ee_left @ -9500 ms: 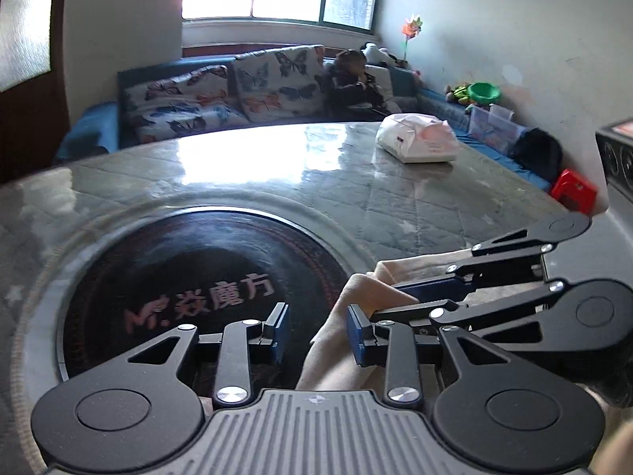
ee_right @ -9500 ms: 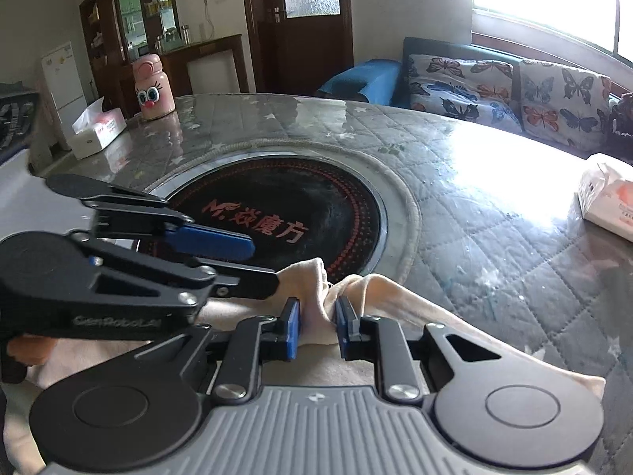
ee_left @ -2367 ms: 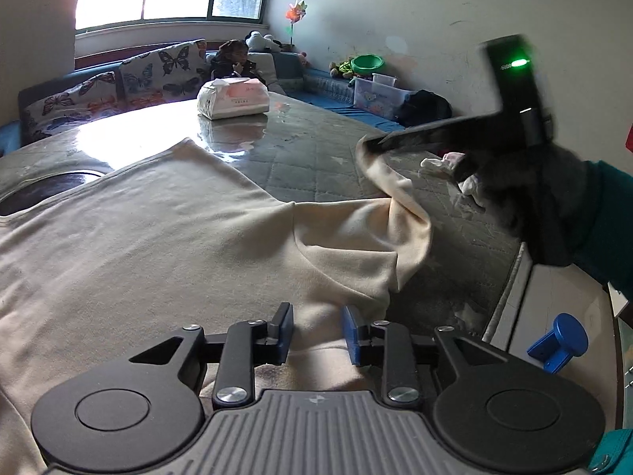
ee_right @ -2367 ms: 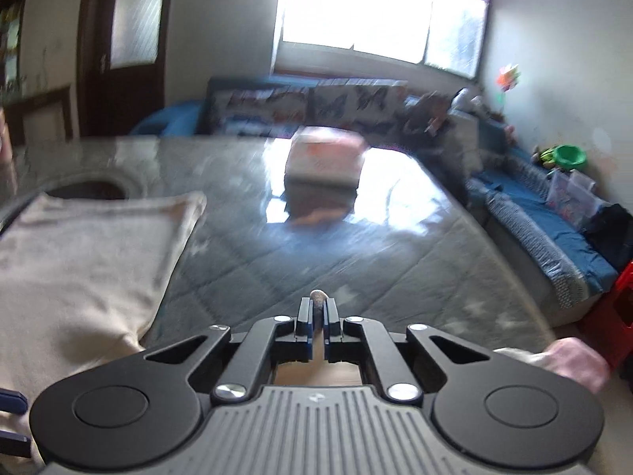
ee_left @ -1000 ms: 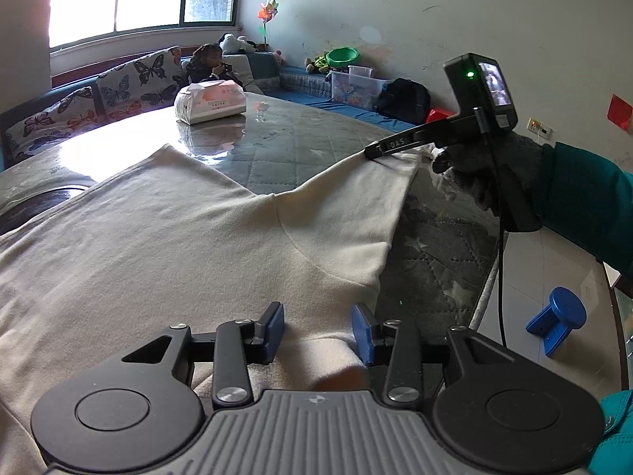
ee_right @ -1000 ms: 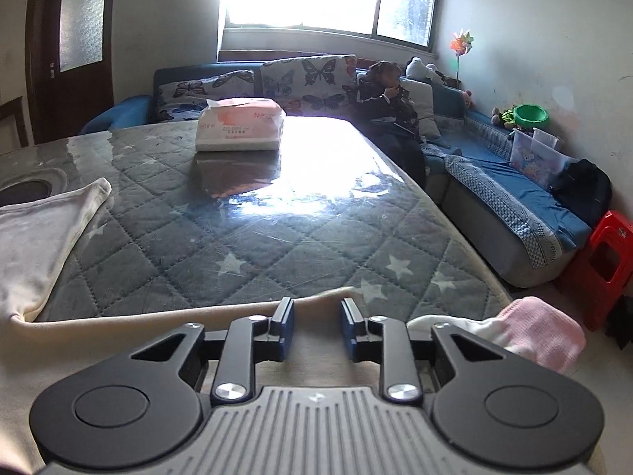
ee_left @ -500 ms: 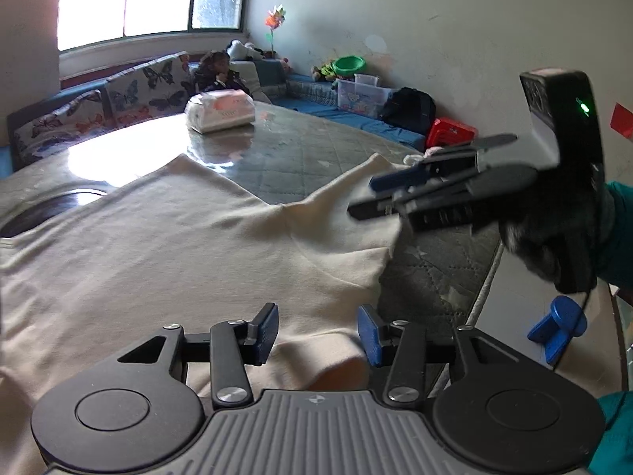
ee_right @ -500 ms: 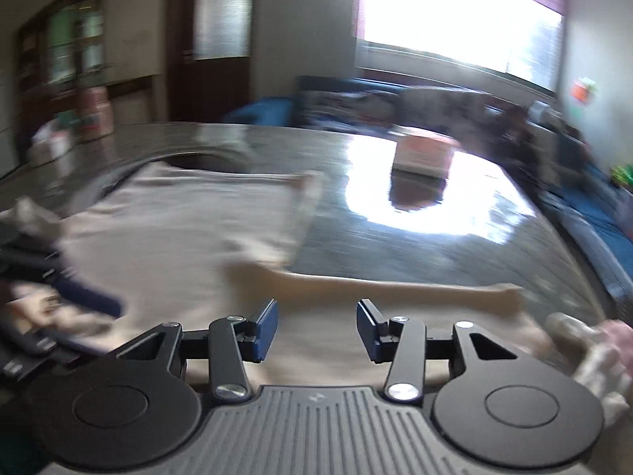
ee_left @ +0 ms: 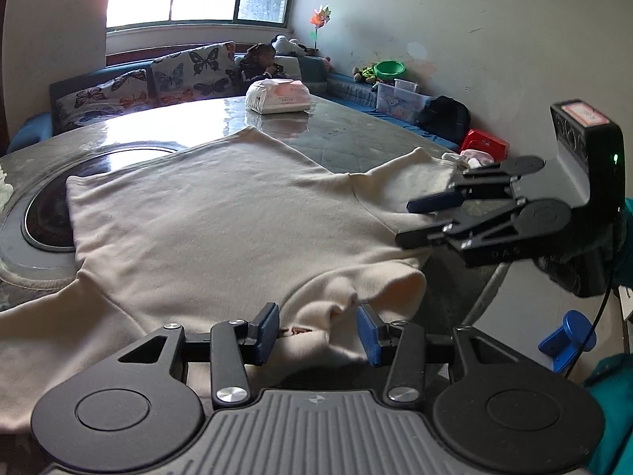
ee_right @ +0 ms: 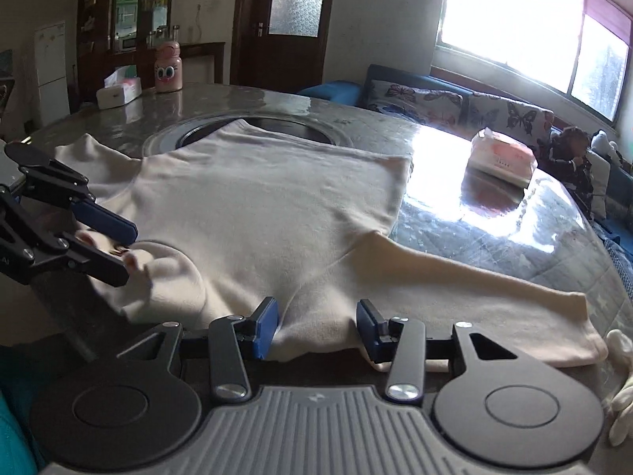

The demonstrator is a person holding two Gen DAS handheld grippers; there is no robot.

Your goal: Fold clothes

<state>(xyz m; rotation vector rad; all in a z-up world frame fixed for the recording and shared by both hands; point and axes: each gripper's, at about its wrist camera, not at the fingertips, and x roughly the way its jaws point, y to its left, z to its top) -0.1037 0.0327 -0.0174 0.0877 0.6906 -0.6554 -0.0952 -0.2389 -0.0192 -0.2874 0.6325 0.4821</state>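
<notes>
The cream shirt (ee_left: 221,213) lies spread flat on the round table (ee_right: 494,237), collar end toward me, one sleeve (ee_right: 494,297) stretched out to my right. My left gripper (ee_left: 316,328) is released, fingers wide over the collar. My right gripper (ee_right: 316,326) is also released, straddling the shoulder edge

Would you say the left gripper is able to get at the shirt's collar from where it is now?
Probably yes: the left gripper is open with the cream shirt's collar bunched just ahead of its fingertips, nothing lies between, and the right gripper is off to the side.
</notes>
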